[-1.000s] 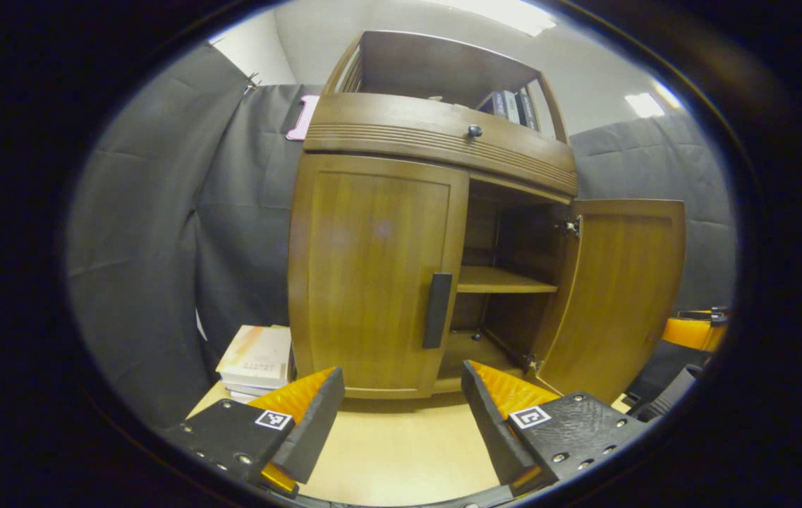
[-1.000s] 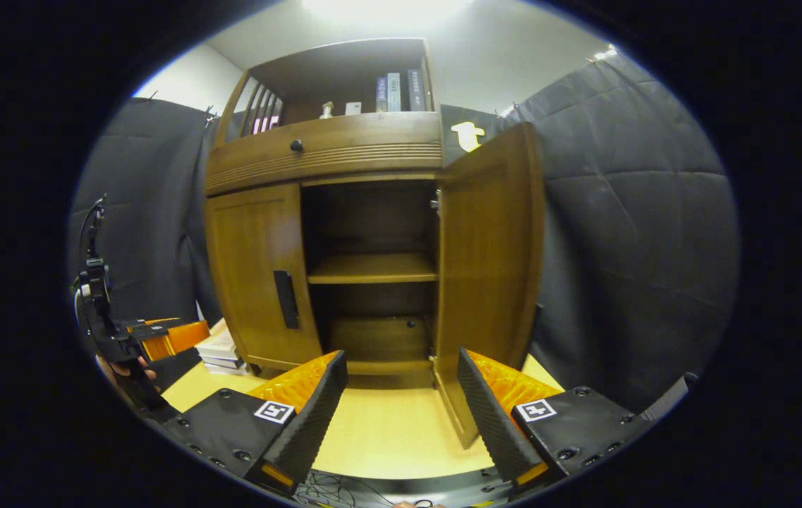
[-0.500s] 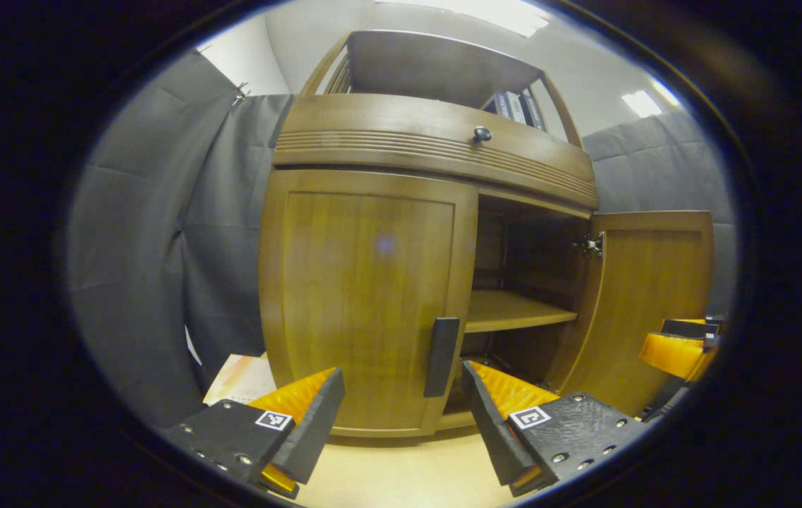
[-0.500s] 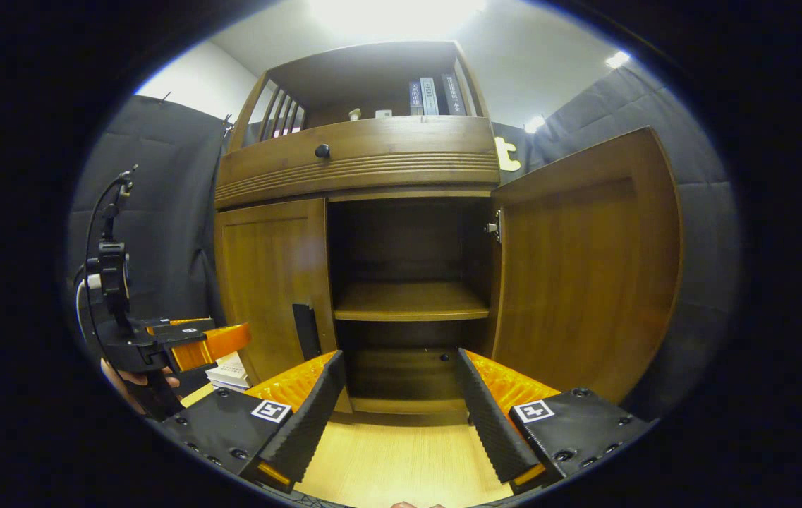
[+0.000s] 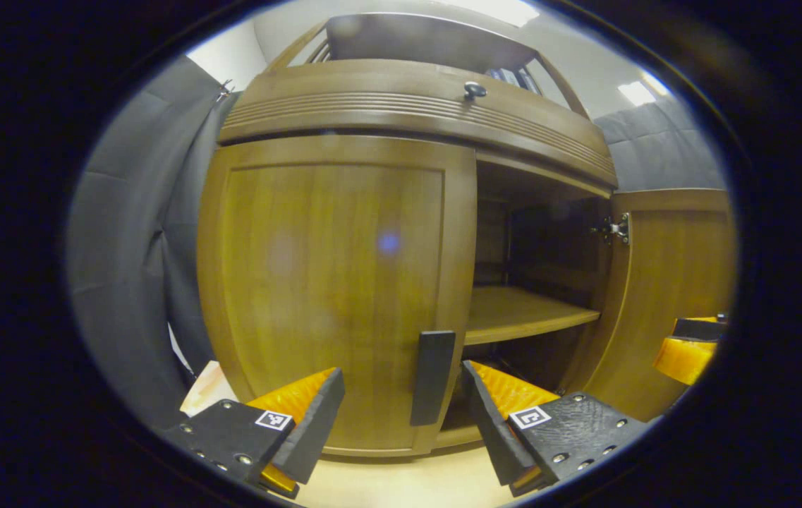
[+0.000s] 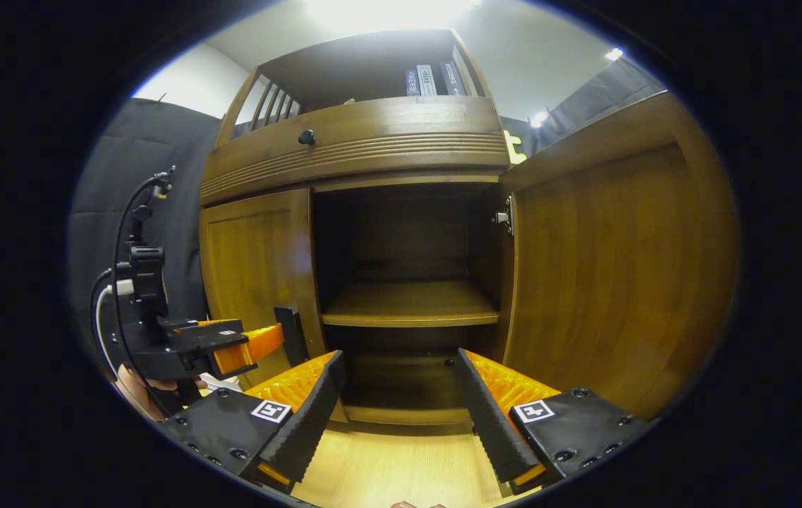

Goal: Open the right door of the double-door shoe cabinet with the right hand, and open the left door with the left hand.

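Observation:
The wooden shoe cabinet has its left door [image 5: 333,282] shut and its right door [image 5: 676,282] swung wide. In the left gripper view my left gripper [image 5: 401,416] is open, and the door's dark upright handle [image 5: 432,377] stands between its fingers and just beyond their tips, untouched. My right gripper [image 5: 690,349] shows at the far right beside the right door. In the right gripper view my right gripper [image 6: 401,413] is open and holds nothing, facing the bared inner shelf [image 6: 408,310]. The right door [image 6: 612,254] stands to its right. The left gripper [image 6: 189,346], held by a hand, sits close to the left door's handle [image 6: 291,331].
Above the doors runs a drawer front with a dark knob [image 6: 307,136], and several books [image 6: 429,77] stand on the top shelf. A stack of books [image 5: 207,388] lies left of the cabinet base. Pale wooden surface [image 6: 401,466] lies under the grippers.
My left gripper has moved in toward the left door, so the handle now sits between its fingers. The right gripper has edged closer to the open compartment.

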`<state>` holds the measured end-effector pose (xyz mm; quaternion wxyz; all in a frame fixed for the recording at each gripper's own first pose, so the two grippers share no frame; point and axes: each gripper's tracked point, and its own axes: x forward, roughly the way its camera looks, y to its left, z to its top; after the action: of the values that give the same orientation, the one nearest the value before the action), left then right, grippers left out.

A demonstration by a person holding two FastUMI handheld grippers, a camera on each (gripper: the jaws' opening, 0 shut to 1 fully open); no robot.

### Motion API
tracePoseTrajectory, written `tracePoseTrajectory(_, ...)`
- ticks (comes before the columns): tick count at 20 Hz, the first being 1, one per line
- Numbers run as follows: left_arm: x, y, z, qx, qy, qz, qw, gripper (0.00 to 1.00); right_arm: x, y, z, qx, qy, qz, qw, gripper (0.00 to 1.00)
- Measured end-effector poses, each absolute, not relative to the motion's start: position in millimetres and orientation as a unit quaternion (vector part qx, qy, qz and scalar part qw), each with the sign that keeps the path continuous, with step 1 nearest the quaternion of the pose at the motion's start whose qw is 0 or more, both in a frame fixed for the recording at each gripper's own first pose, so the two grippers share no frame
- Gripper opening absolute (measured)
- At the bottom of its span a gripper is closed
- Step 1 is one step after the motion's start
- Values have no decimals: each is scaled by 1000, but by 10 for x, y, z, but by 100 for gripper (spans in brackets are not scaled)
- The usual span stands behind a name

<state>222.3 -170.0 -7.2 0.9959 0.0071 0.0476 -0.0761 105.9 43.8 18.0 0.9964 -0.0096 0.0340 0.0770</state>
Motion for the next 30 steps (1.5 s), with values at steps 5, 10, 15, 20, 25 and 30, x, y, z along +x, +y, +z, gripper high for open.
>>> tracePoseTrajectory(5, 2465, -1871, -150, 16, 52, -79, 995, 96, 1280, 385, 169, -4, 43, 73, 996, 99)
tracePoseTrajectory(10, 2635, -1965, -302, 35, 58, -76, 995, 71, 1404, 365, 117, -4, 51, 72, 996, 97)
tracePoseTrajectory(15, 2680, -1981, -389, 39, 47, -51, 997, 25, 1461, 412, 55, -11, 61, 80, 995, 99)
tracePoseTrajectory(20, 2615, -1980, -368, 25, 46, -58, 997, 24, 1442, 410, -9, -9, 62, 80, 995, 97)
tracePoseTrajectory(25, 2615, -1975, -406, 10, 54, -55, 997, 9, 1364, 423, 23, -12, 49, 79, 996, 97)
tracePoseTrajectory(30, 2448, -1959, -387, 13, 52, -69, 996, 5, 1308, 410, 19, -7, 52, 74, 996, 97)
